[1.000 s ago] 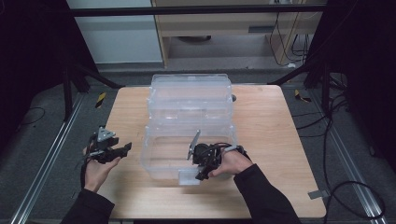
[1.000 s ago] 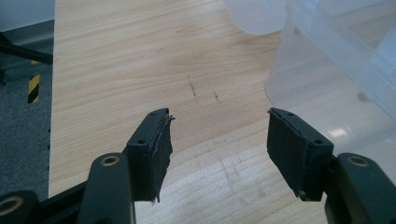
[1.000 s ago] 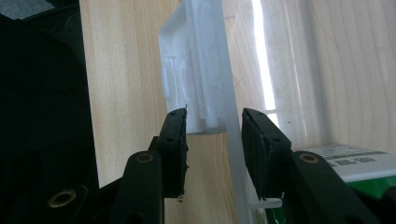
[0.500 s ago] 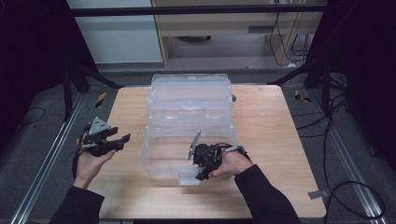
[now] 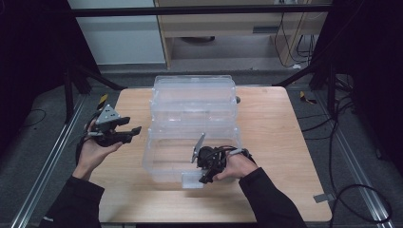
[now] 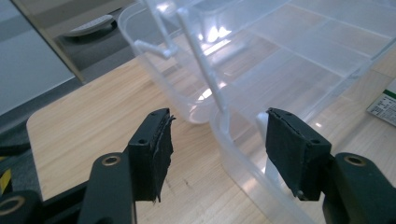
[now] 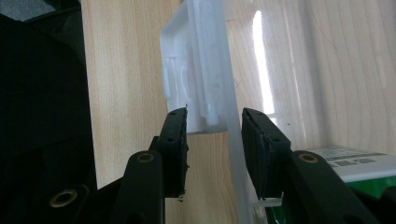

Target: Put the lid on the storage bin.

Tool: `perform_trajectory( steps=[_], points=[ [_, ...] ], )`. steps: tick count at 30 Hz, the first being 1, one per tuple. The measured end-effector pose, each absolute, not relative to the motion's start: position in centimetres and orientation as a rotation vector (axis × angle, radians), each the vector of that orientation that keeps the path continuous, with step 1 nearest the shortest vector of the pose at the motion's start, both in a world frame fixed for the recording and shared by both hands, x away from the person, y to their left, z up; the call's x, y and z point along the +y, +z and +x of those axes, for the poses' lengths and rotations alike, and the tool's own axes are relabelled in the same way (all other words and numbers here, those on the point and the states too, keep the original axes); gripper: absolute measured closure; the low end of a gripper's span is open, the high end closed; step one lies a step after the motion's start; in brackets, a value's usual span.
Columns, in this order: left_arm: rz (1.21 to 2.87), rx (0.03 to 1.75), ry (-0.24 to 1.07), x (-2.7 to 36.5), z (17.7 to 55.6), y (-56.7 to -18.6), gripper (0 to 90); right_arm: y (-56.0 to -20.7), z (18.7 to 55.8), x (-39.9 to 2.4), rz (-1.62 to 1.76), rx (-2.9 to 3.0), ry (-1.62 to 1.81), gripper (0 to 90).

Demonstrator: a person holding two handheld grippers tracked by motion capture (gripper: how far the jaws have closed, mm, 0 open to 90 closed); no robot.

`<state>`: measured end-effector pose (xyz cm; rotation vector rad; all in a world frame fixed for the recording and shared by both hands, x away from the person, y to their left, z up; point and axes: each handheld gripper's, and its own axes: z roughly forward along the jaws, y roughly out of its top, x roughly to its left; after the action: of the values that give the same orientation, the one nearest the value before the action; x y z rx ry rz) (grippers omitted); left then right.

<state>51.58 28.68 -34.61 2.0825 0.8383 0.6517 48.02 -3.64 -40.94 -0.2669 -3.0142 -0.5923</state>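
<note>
A clear plastic storage box (image 5: 190, 142) stands mid-table with its lid (image 5: 195, 95) folded open to the far side. My right gripper (image 5: 205, 176) is at the box's near wall, and its jaws are shut on the white front latch (image 7: 196, 70) and the wall beside it (image 7: 215, 149). My left gripper (image 5: 134, 132) hangs in the air left of the box. It is open with nothing between its pads (image 6: 217, 158), and the box's rim (image 6: 233, 154) lies beyond them.
The wooden table (image 5: 275, 137) has bare room on both sides of the box. A green and white carton (image 7: 355, 170) lies close behind the clear wall. Dark frame posts and cables stand around the table.
My left gripper has risen and drifted a little toward the box, still open. The right gripper has stayed at the latch.
</note>
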Motion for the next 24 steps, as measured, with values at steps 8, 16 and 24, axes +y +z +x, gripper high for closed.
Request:
perform_trajectory(
  steps=[8,16,24],
  points=[
    [2.141,0.725,0.663,26.8,52.5,-32.7,39.2,-41.0,48.1,-3.7,-0.253,-3.013,-0.599,62.1],
    [2.214,0.619,0.651,24.9,54.1,-30.6,39.1,-41.0,48.0,-3.7,-0.258,-3.010,-0.599,62.0],
    [2.315,0.466,0.659,23.1,55.1,-29.0,39.0,-41.0,48.0,-3.7,-0.258,-3.012,-0.601,62.1]
  ],
)
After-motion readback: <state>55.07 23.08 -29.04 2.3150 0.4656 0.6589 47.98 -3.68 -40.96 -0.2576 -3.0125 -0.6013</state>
